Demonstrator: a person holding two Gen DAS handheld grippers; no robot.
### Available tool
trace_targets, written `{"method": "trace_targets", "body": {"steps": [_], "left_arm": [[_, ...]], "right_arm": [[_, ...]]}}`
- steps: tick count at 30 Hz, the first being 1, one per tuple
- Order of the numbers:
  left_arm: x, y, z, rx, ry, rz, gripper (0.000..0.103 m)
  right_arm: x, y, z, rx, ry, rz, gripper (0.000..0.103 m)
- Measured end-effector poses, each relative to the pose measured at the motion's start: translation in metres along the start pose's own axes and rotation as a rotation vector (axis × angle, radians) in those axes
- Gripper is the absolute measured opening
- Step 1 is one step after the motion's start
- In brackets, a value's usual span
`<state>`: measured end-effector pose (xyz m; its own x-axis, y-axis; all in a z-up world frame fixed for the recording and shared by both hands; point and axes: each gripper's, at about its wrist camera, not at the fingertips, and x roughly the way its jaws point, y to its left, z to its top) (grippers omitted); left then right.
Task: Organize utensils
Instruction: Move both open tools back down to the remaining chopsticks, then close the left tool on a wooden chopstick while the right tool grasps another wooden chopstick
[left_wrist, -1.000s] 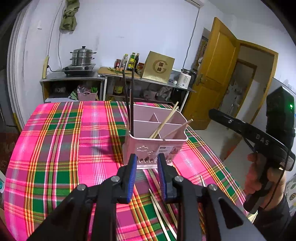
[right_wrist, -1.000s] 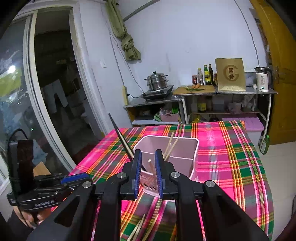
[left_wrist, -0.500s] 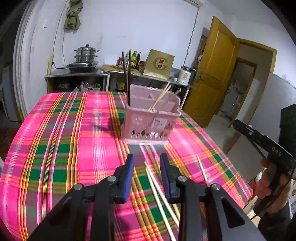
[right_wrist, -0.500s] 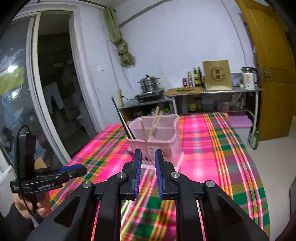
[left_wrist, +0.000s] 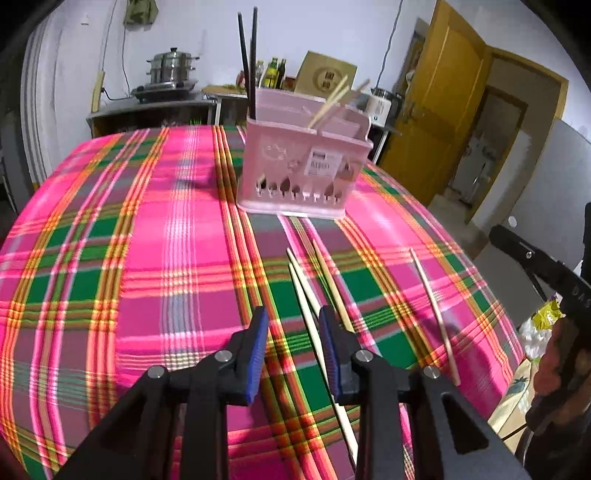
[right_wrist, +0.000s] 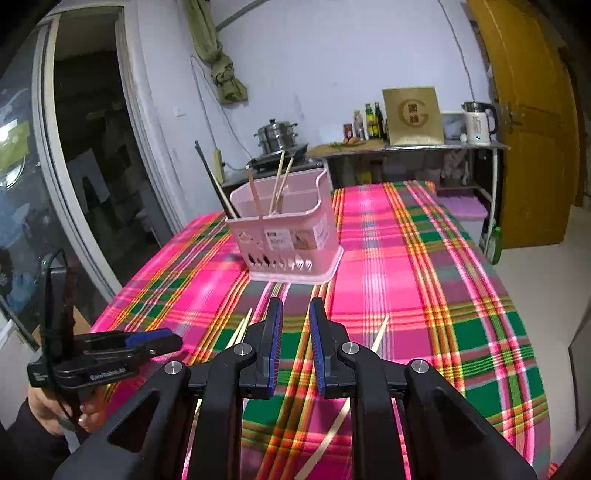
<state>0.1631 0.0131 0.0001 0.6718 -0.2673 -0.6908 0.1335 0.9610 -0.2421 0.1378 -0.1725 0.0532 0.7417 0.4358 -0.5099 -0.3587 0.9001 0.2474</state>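
Chopsticks (left_wrist: 308, 295) lie loose on the plaid tablecloth (left_wrist: 147, 258), just beyond the left gripper (left_wrist: 291, 325), jaws apart, empty. The right gripper (right_wrist: 295, 325) is likewise parted, empty. Farther back stands the pink holder (left_wrist: 303, 166) with more chopsticks.

Both wrist cams sitting near the pink caddy (left_wrist: 304, 162), looking down-forward at its labelled front from left and right; sharing caddy (right_wrist: 286, 236) and plaid tablecloth (left_wrist: 155, 236).

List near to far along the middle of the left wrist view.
Left gripper → pale chopsticks on the tablecloth → pink utensil holder → steel counter with bottles → white wall.
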Motion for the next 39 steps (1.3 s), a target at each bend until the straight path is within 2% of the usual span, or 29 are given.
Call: {"method": "trace_targets", "body": {"steps": [12,23,28,31,33,39], "left_arm": [[0.040,-0.012,-0.012,0.028,0.127,0.048,0.030],[0.037,-0.020,-0.015,0.080,0.124,0.101,0.034],[0.036,-0.022,-0.018,0.134,0.109,0.135,0.036],[0.035,-0.014,-0.017,0.141,0.107,0.148,0.031],[0.035,-0.006,-0.015,0.143,0.101,0.172,0.022],[0.035,0.025,-0.005,0.103,0.106,0.209,0.022]], "right_arm": [[0.014,0.003,-0.009,-0.012,0.049,-0.008,0.015],[0.022,0.009,-0.010,-0.019,0.064,0.008,0.015],[0.025,0.013,-0.009,-0.020,0.070,0.013,0.015],[0.028,0.017,-0.008,-0.027,0.079,0.011,0.015],[0.034,0.020,-0.009,-0.031,0.094,0.008,0.015],[0.068,0.032,-0.016,-0.046,0.188,-0.010,0.015]]}}
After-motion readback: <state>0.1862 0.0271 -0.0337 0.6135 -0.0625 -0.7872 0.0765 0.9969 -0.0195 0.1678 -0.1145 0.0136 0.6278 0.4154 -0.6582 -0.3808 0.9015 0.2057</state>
